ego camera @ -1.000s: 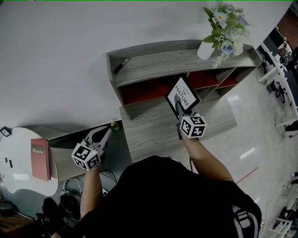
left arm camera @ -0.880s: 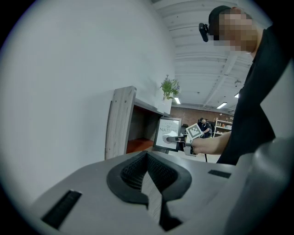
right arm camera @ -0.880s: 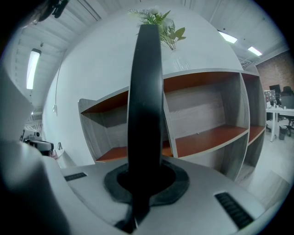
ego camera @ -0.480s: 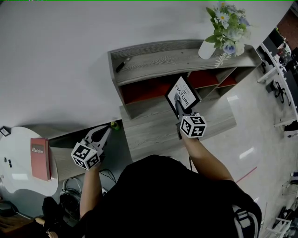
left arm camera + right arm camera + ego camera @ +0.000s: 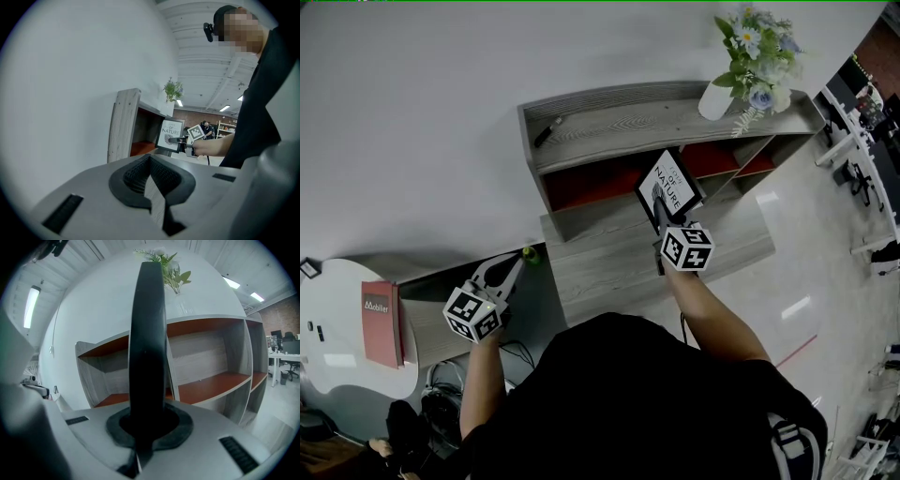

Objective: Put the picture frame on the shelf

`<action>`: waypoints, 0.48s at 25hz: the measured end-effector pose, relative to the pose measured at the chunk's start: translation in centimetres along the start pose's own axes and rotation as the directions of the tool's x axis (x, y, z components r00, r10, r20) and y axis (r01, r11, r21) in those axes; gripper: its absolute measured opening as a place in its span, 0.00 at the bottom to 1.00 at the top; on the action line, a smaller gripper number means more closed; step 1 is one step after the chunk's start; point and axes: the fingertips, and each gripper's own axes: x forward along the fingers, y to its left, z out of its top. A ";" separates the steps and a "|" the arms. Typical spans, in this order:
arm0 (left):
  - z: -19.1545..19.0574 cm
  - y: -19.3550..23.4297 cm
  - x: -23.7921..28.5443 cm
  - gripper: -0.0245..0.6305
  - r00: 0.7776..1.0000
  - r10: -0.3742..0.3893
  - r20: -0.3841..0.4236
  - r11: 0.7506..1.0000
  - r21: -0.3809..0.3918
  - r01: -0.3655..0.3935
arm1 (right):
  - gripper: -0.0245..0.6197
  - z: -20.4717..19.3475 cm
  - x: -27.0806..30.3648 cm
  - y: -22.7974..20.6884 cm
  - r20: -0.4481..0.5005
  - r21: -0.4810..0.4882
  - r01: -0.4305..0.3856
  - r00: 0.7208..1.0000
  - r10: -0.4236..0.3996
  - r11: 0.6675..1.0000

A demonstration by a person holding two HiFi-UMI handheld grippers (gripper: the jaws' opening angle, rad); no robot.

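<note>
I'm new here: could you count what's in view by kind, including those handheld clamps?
grippers: 2 (left gripper, right gripper)
picture frame: 1
shelf: 1
vase of flowers: 1
red book: 1
Total: 6

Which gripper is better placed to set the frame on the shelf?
Right. The right gripper holds the frame in front of the shelf; the left gripper is shut, empty, off to the side.
</note>
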 end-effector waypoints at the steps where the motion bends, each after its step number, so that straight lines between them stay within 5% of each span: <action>1: 0.0 0.1 0.0 0.07 1.000 0.001 -0.001 1.000 0.000 -0.001 | 0.07 0.0 0.1 0.0 0.002 0.000 0.004 1.000 -0.004 1.000; 12: -0.3 0.3 -0.2 0.07 1.000 0.004 -0.007 1.000 -0.011 -0.004 | 0.07 0.3 1.9 -0.2 0.016 0.003 0.055 0.998 -0.055 0.999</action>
